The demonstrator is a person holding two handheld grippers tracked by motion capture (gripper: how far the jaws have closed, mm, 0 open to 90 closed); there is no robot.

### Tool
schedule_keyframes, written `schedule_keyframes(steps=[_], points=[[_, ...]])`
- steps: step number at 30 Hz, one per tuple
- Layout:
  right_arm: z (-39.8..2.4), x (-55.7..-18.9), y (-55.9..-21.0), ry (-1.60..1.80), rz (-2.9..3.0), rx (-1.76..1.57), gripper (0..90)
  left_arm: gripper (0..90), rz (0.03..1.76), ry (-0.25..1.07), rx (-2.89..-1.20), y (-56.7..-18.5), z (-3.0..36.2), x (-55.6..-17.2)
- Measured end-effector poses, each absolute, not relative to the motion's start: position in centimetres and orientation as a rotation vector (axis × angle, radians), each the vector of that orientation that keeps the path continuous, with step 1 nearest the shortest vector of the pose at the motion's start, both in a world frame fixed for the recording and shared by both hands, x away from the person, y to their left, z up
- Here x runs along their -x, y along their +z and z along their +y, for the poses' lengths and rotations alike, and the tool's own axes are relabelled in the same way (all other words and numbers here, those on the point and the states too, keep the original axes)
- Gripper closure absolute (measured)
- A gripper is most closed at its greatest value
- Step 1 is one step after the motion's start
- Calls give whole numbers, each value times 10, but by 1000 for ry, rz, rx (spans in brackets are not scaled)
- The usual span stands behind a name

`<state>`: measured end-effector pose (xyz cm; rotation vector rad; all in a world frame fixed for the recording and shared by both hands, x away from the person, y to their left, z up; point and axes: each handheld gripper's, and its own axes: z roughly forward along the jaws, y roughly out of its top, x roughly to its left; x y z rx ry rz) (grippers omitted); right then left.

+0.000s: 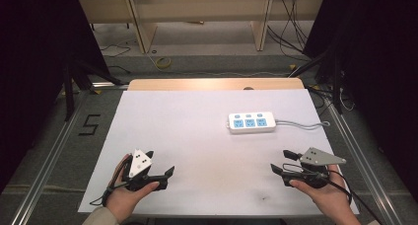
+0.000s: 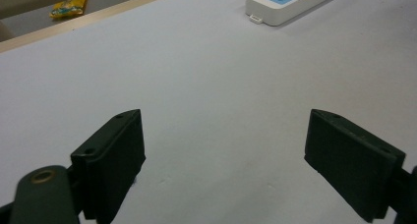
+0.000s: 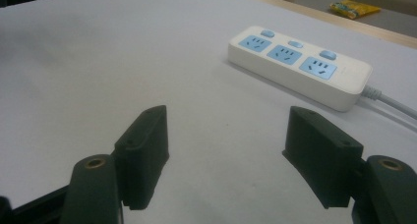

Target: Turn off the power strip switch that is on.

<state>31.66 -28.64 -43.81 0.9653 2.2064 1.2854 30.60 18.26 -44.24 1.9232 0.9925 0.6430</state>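
While both sets of jaws stand wide and empty: power strip ahead on white table, long axis crosswise, nearer right gripper than left gripper

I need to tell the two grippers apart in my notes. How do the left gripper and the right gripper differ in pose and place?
The left gripper points right, toward the table's middle; the right gripper points left. The right gripper lies nearer the power strip than the left gripper. Both rest low over the white table with jaws wide open, holding nothing.
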Motion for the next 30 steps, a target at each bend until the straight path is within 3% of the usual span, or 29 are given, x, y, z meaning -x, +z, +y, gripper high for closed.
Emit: schedule_keyframes(steps=[11,18,26,30], points=[[-284,-319,-438,1279,2205,-956,351,146,989,645,-1926,-443,183,-306],[-283,-322,-437,1262,2198,-950,418,146,987,646,-1933,-443,182,-307],[-283,-331,-432,1216,2177,-951,752,146,988,642,-1935,-443,181,-307],[-280,-334,-432,1189,2194,-956,855,147,988,644,-1937,-443,181,-307]])
